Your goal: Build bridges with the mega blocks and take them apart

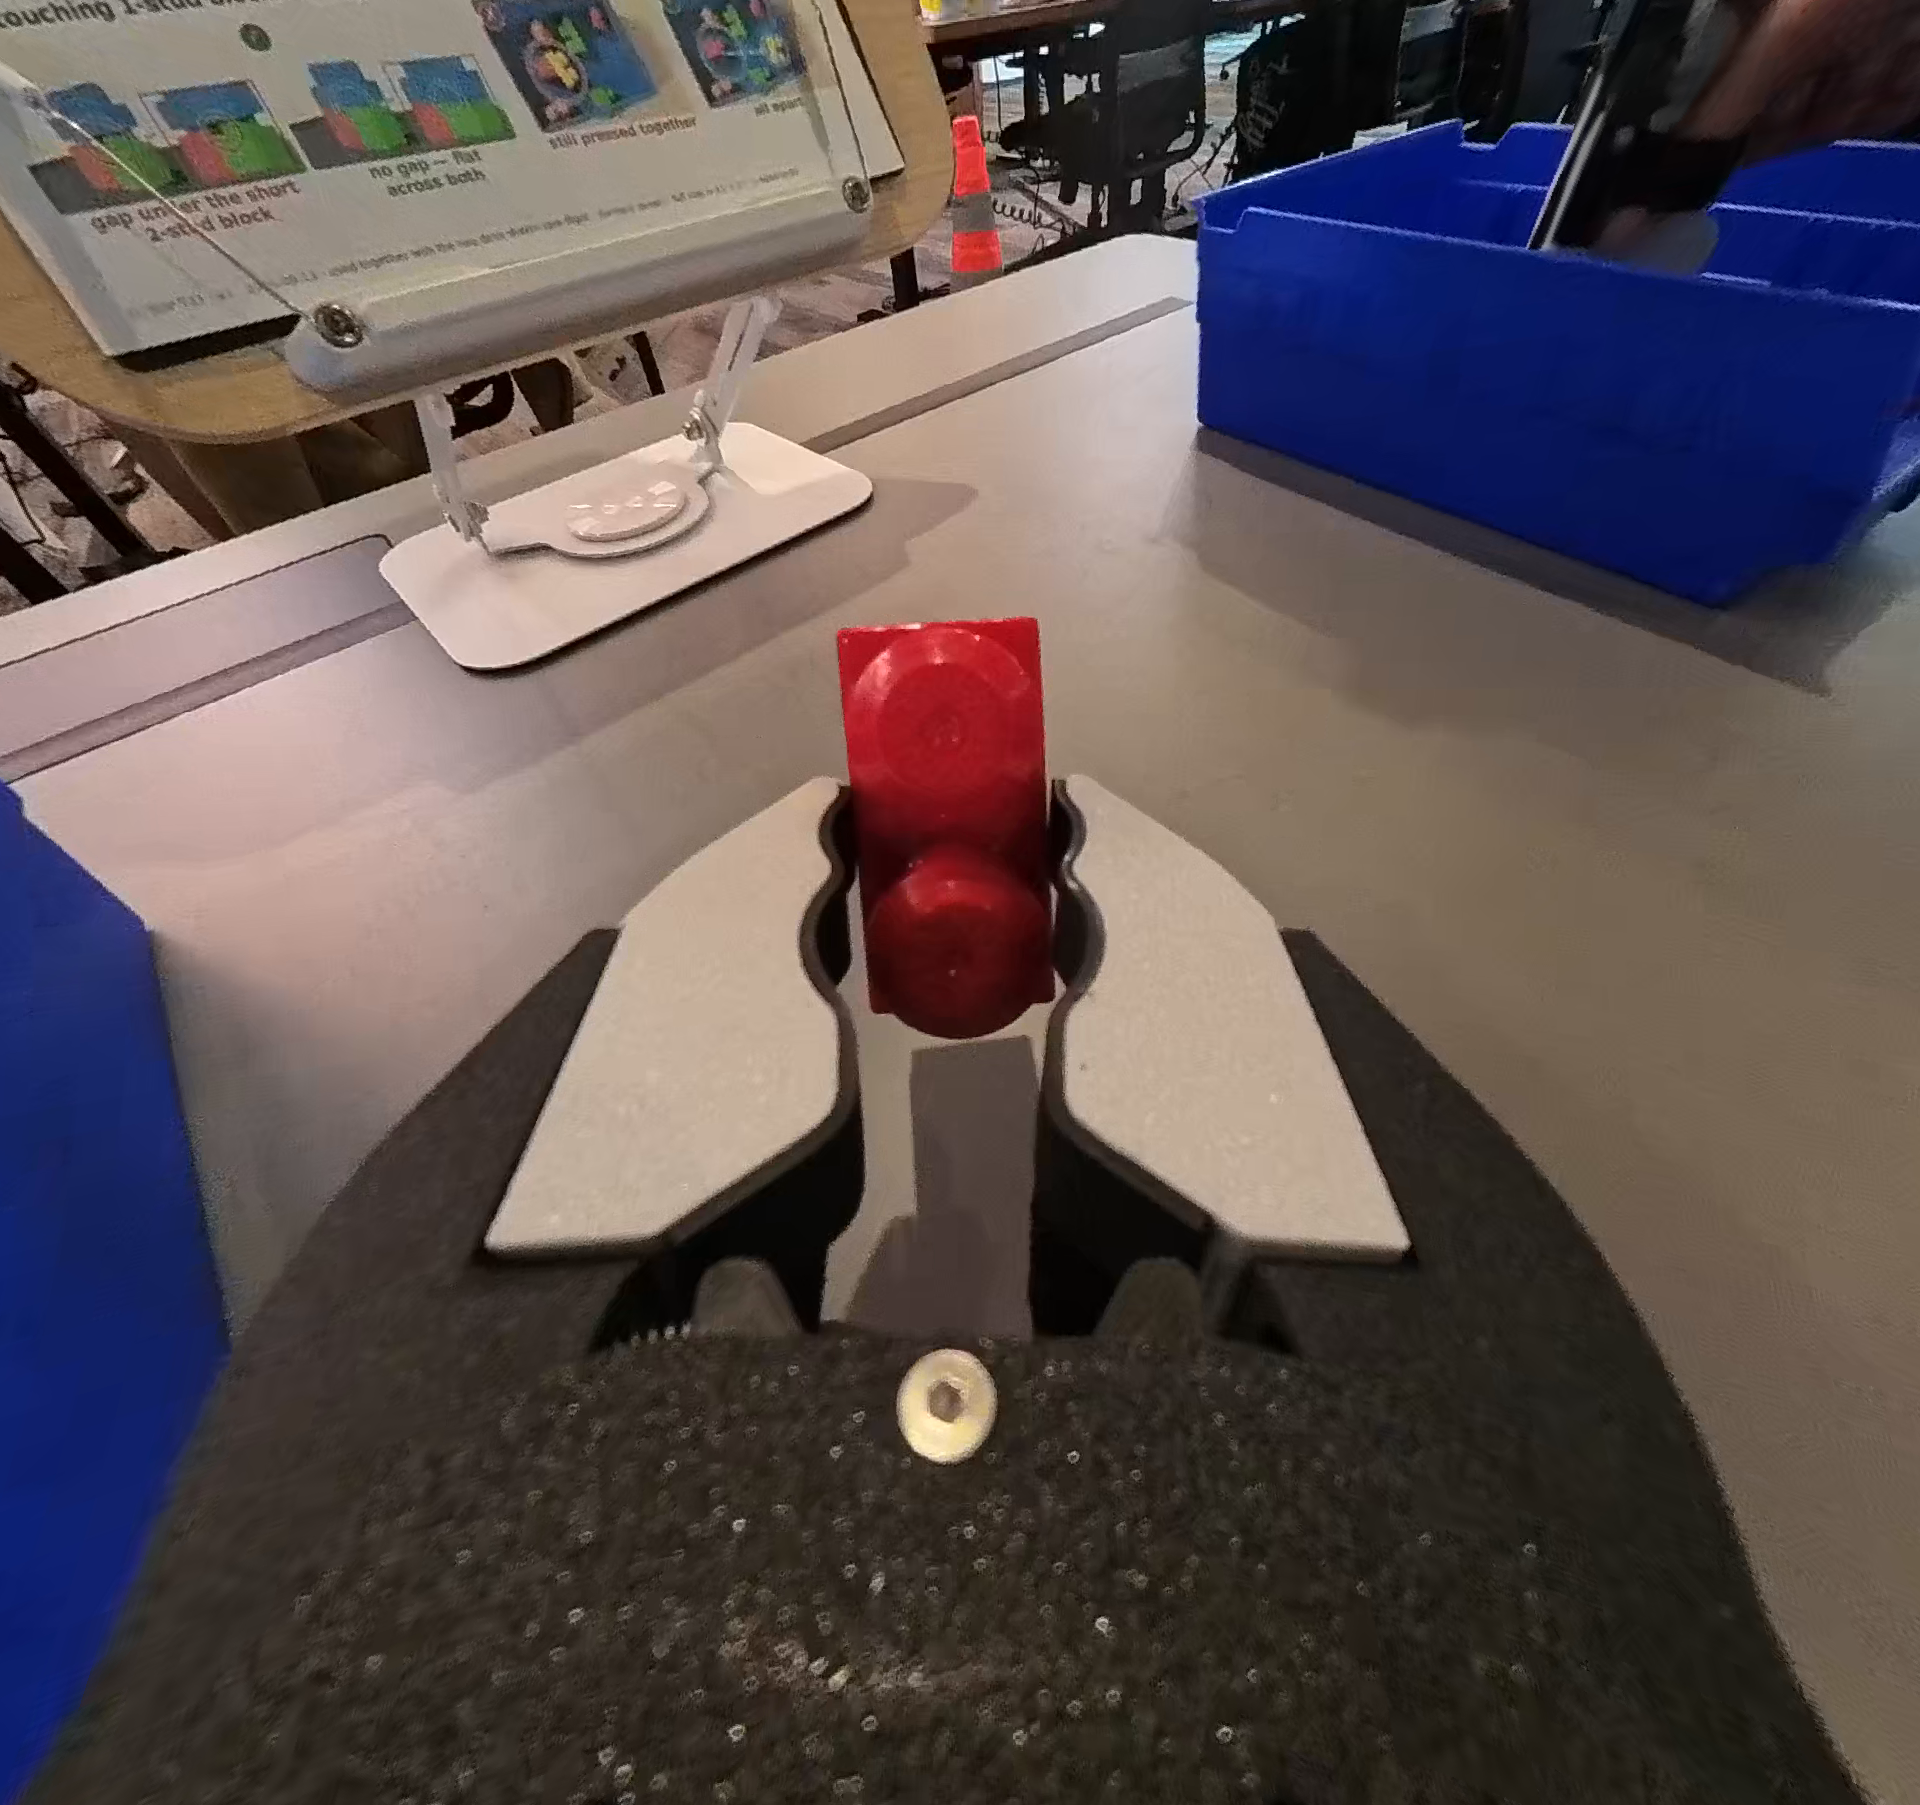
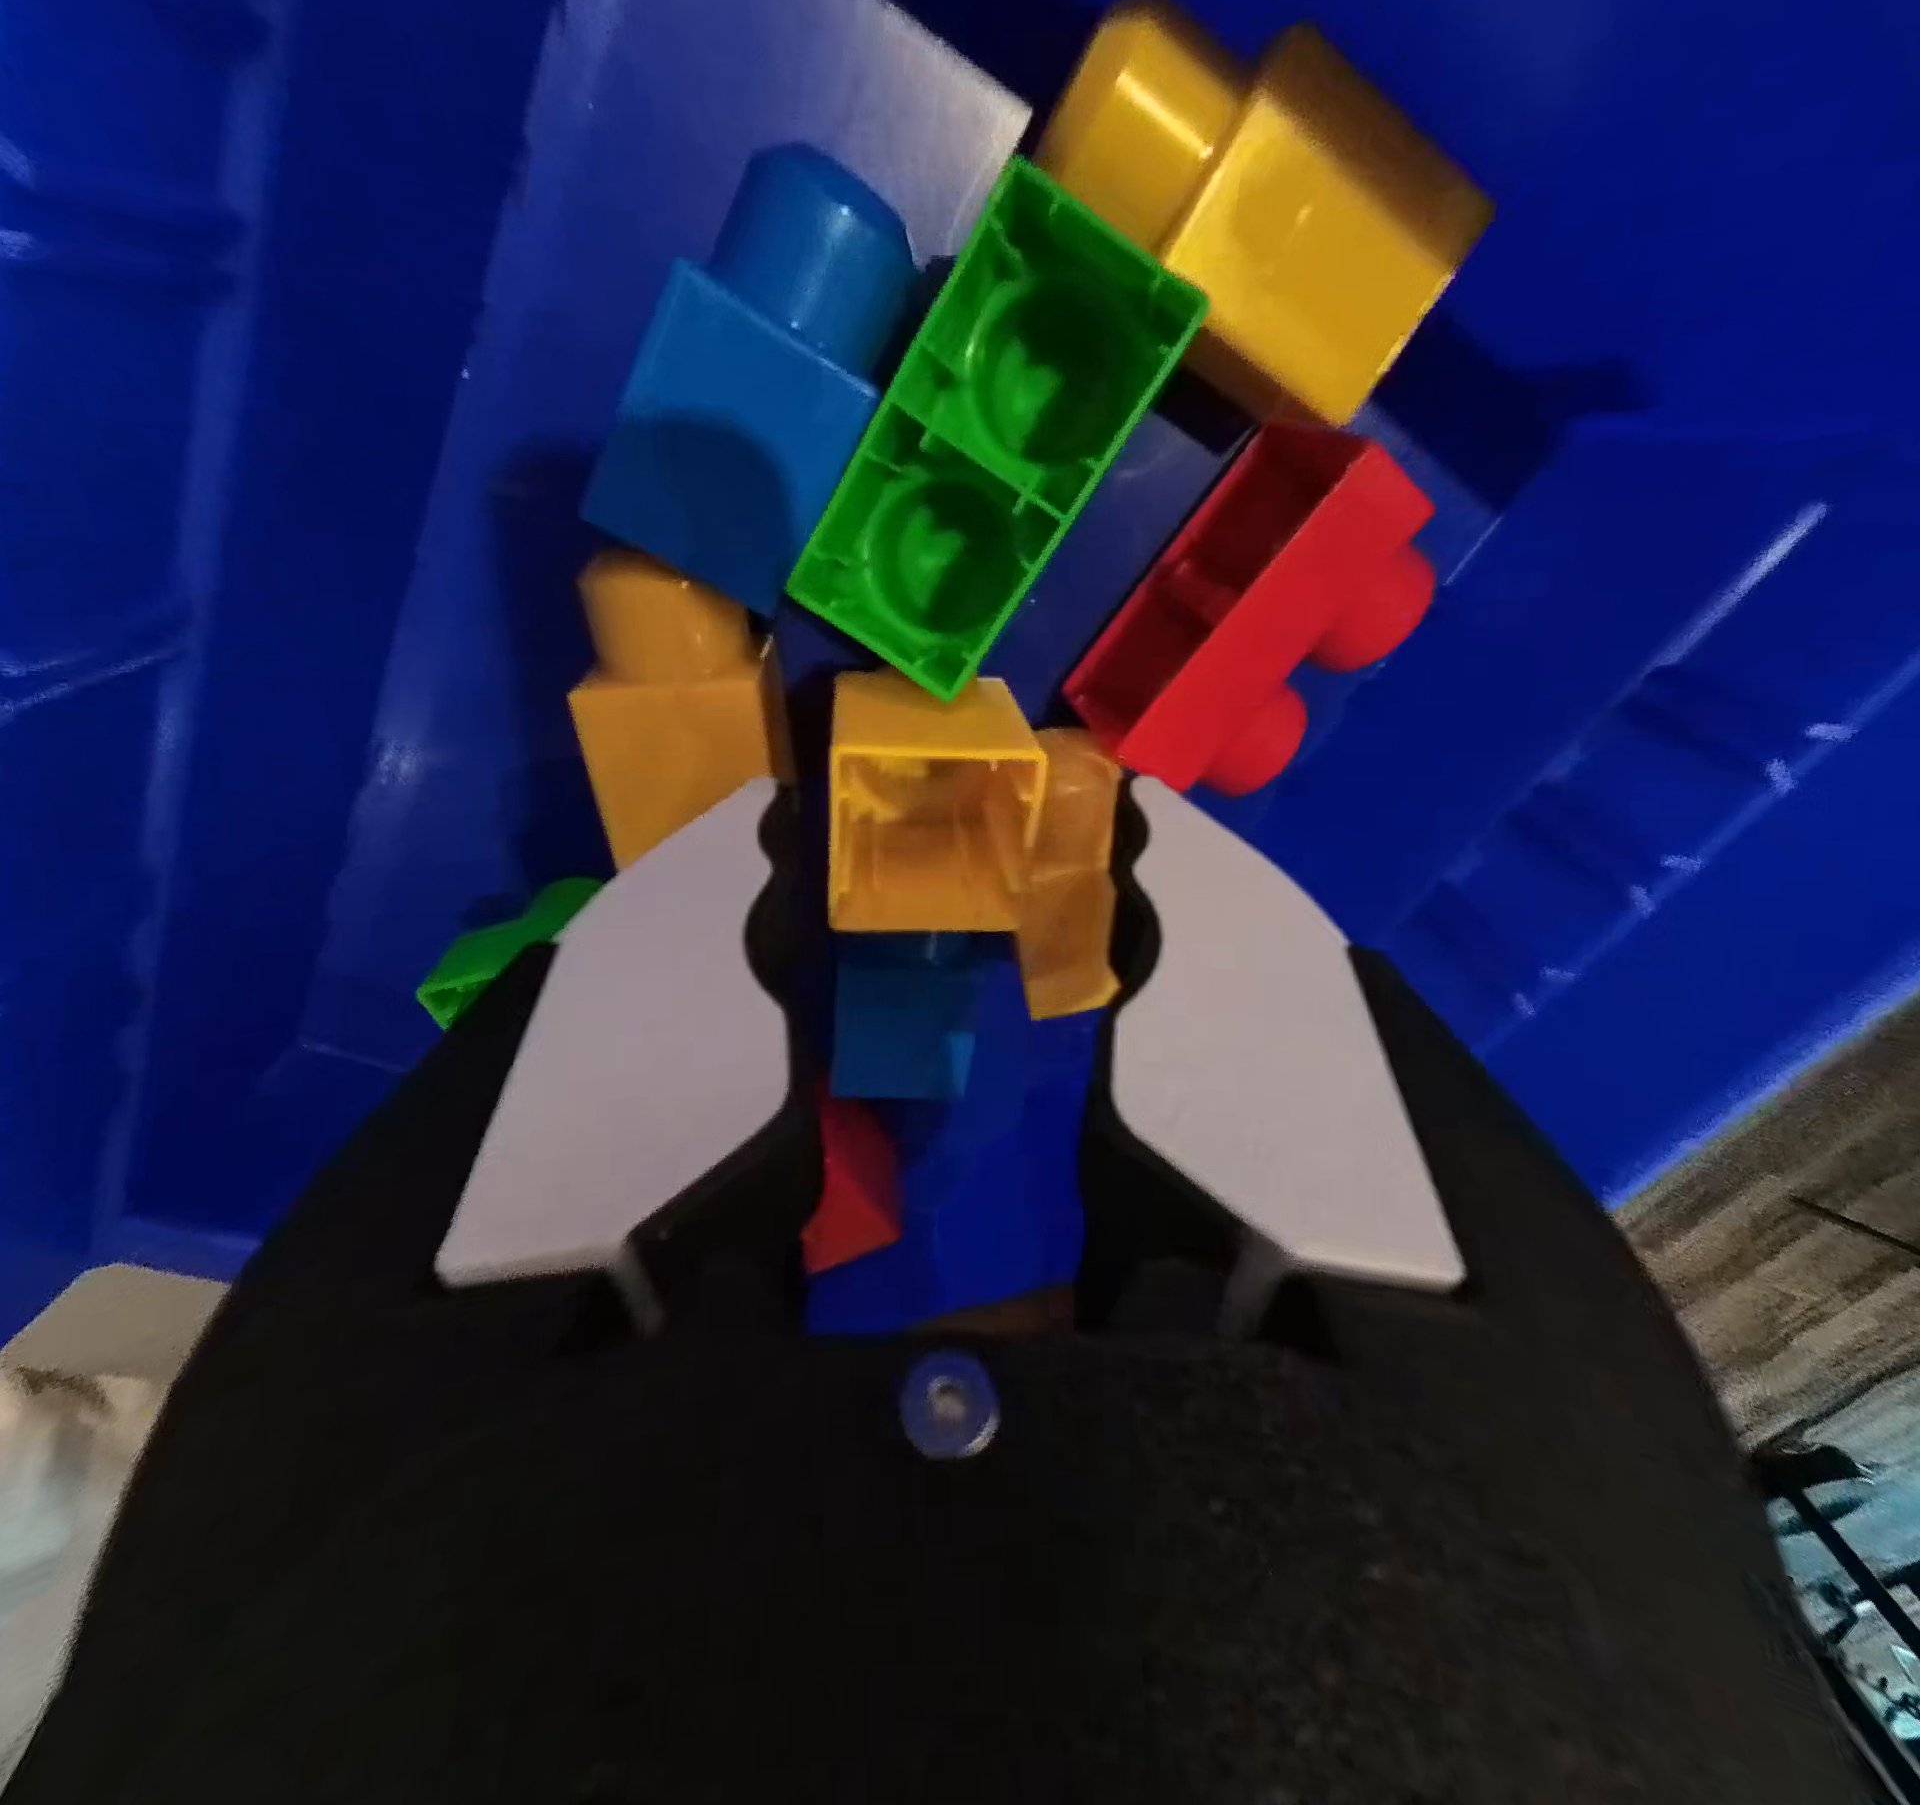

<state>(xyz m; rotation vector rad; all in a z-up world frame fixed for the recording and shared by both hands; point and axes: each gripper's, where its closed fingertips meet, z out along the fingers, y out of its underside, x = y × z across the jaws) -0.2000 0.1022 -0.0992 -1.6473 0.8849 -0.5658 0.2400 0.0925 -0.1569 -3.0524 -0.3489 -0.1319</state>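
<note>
Holding a red two-stud block (image 1: pixel 948 820) in my left gripper (image 1: pixel 951 898), I have the fingers closed snugly on its lower half, studs facing the camera, above the grey table (image 1: pixel 1455 924). My right gripper (image 2: pixel 948 882) is down inside the blue bin (image 2: pixel 260 508), its fingers partly open around a yellow single-stud block (image 2: pixel 935 810); I cannot tell whether they touch it yet. Around it lie a green two-stud block (image 2: pixel 997 425) upside down, a blue block (image 2: pixel 748 405), a larger yellow block (image 2: pixel 1268 207) and another red block (image 2: pixel 1257 602).

I judge this to be the gathering step of the build: one piece is in hand, a second is being picked. The next move calls for closing squarely on the yellow block's flat sides and lifting it straight up without dragging its neighbours.

In the left view the same bin (image 1: pixel 1507 384) sits toward the table's far right edge, with the right gripper (image 1: pixel 1621 186) dipping into it. An instruction card on a white stand (image 1: pixel 623 550) is at the far left edge. Beyond are office chairs, a cluttered desk and an orange cone (image 1: pixel 975 197) on the floor.
</note>
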